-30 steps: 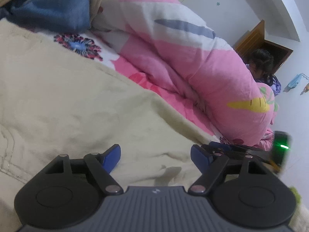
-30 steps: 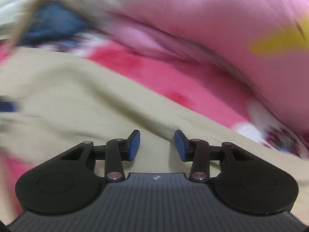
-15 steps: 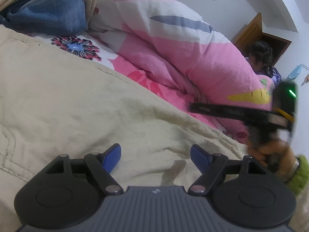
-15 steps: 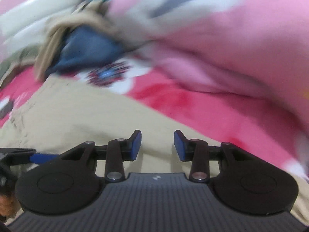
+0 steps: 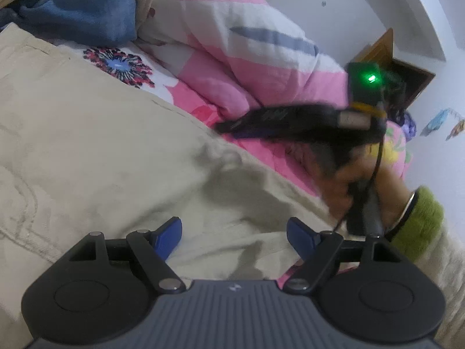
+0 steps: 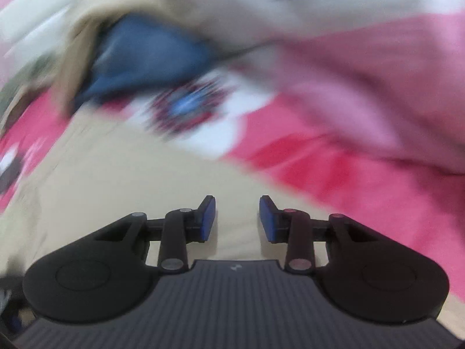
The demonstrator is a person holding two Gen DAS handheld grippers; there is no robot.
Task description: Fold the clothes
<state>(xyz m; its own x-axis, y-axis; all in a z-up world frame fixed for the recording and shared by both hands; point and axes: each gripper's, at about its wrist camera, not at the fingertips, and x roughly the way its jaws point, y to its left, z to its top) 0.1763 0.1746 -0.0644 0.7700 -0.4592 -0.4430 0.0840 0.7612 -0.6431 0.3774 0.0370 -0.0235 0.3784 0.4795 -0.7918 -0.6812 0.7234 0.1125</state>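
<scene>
A beige garment (image 5: 87,145) lies spread over the bed, with stitched seams at its left. My left gripper (image 5: 234,234) hovers open just above it, nothing between its blue pads. In the left wrist view the right gripper (image 5: 229,129) reaches in from the right above the garment's far edge, blurred, held by a hand (image 5: 363,186) in a green sleeve. In the right wrist view, which is motion-blurred, my right gripper (image 6: 237,218) is open over the beige garment (image 6: 130,180) with an empty gap.
A rolled pink and white quilt (image 5: 247,49) runs along the far side. A blue garment (image 5: 78,8) is heaped at the top left. The floral pink bedsheet (image 5: 122,64) shows past the beige cloth. A wooden door (image 5: 377,52) and a person stand behind.
The right gripper has swung up and leftwards over the garment's far edge, and its view has panned left. The left gripper has hardly moved. Both stay open.
</scene>
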